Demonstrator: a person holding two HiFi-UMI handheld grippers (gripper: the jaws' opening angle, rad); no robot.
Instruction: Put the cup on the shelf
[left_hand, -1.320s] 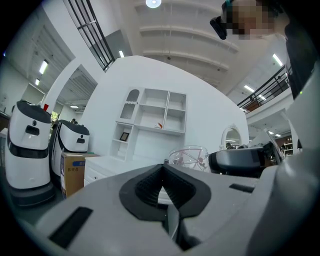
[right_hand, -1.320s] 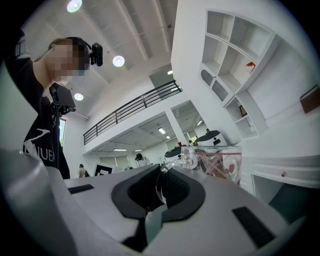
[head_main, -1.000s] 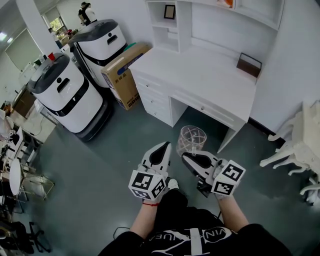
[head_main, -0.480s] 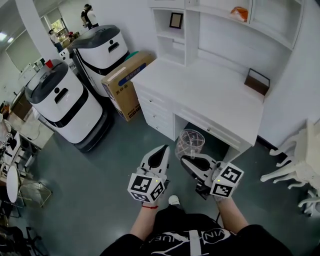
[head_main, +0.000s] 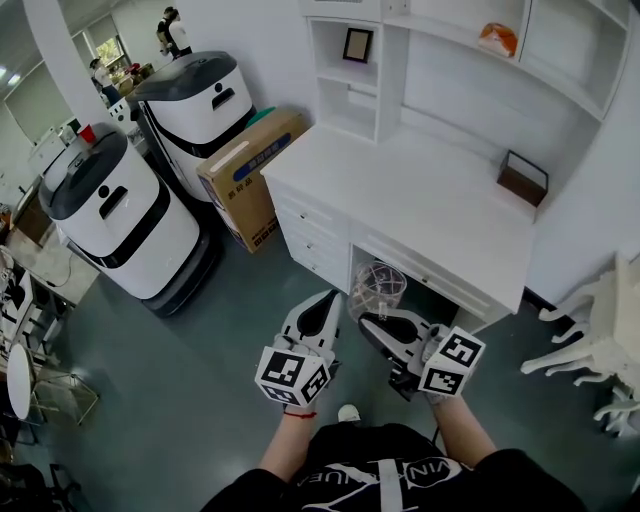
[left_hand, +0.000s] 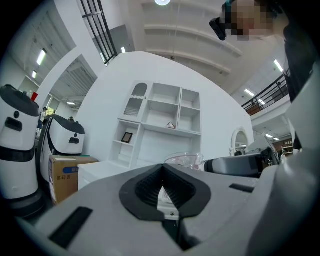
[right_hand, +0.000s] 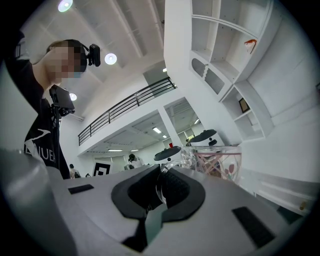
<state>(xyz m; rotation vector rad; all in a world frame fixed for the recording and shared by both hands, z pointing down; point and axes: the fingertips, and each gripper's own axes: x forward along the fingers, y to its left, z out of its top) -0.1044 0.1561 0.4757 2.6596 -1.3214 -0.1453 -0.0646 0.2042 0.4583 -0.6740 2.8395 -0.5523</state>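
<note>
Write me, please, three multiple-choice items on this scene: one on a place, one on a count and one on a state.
1. Where is the framed picture?
A. in a shelf cubby above the desk
B. on the floor
C. under the desk

2. How many white robots stand at the head view's left?
A. one
B. two
C. four

3. What is the right gripper doing?
A. open and empty
B. resting on the desk
C. shut on the handle of the cup

Answers: 1 A, the head view shows it standing in the cubby; 2 B, two are in view there; 3 C, its own view shows the jaws closed on the clear handle.
</note>
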